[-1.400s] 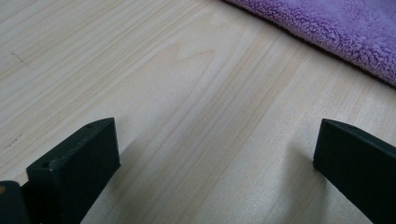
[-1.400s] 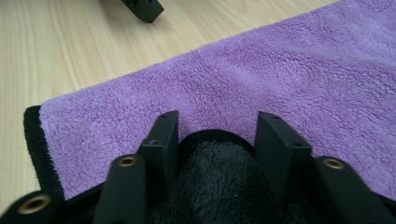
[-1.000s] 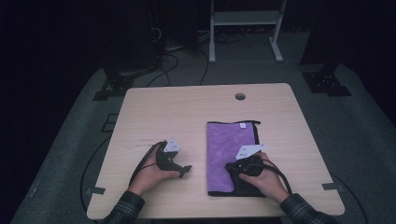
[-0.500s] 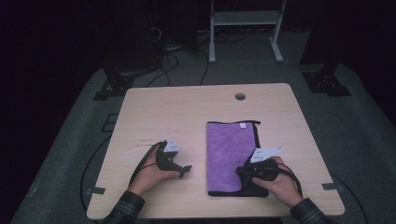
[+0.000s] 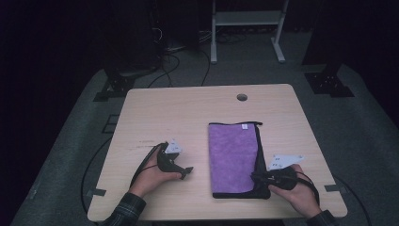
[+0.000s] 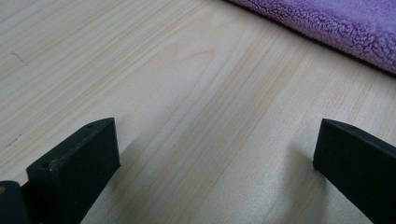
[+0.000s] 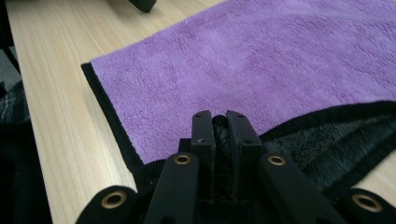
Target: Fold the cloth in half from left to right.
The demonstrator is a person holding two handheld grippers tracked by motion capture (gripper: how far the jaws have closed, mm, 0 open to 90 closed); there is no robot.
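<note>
The right gripper (image 7: 219,128) pinches the black hem of the purple fleece towel (image 5: 234,155) at lower right, fold begun but incomplete; the left gripper (image 5: 187,172) rests wide and empty on the light wooden table (image 5: 188,113).

Cloth (image 5: 234,157) on table (image 5: 188,113) — right half.

The left tongs (image 5: 187,172) are held low in the left hand (image 5: 153,176) at about seven o'clock of the high view, jaws spread wide and pointed toward three o'clock. The right tongs (image 5: 256,177) are gripped by the right hand (image 5: 294,190) at about five o'clock, pointed toward nine o'clock, jaws pinched nearly together on a fold of dark fabric. Both forearms are brought in from six o'clock.
</note>
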